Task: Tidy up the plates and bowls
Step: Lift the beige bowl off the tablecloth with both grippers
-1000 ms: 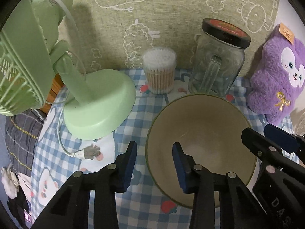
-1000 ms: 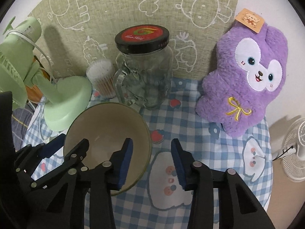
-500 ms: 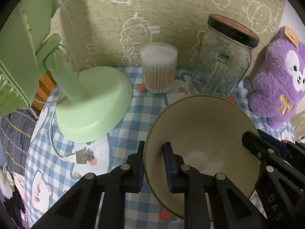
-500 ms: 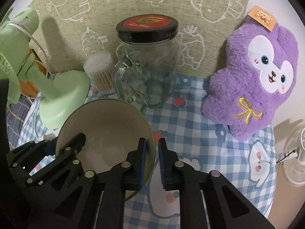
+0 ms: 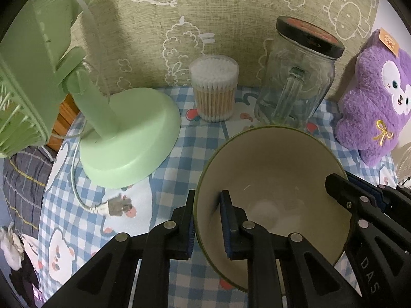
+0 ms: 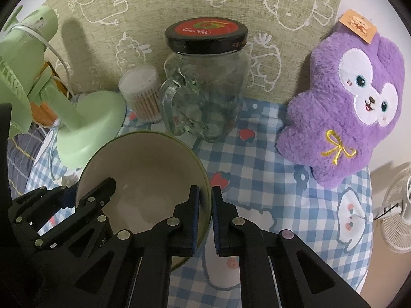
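**Two grippers pinch one bowl on a checked cloth**

A blue-and-white checked cloth (image 6: 269,184) printed with bears and strawberries covers the surface, backed by a green-beige fabric panel (image 5: 231,12) with white animal outlines.

Nearest the cameras, low in both frames, a cream bowl (image 5: 272,179) with a dark green rim sits on the cloth. The left gripper (image 5: 206,224) is clenched on the bowl's left rim, one pad inside and one outside. The right gripper (image 6: 204,214) is clamped on the opposite rim the same way.

Left of the bowl lies a white plug (image 5: 113,205), its cord running to the pale green fan (image 5: 128,138). Further back stand a tub of cotton swabs (image 5: 214,87) and a handled glass jar (image 6: 205,84) with a black lid. A purple plush toy (image 6: 344,97) leans at the right. A white fan (image 6: 397,210) stands beyond the cloth's right edge.
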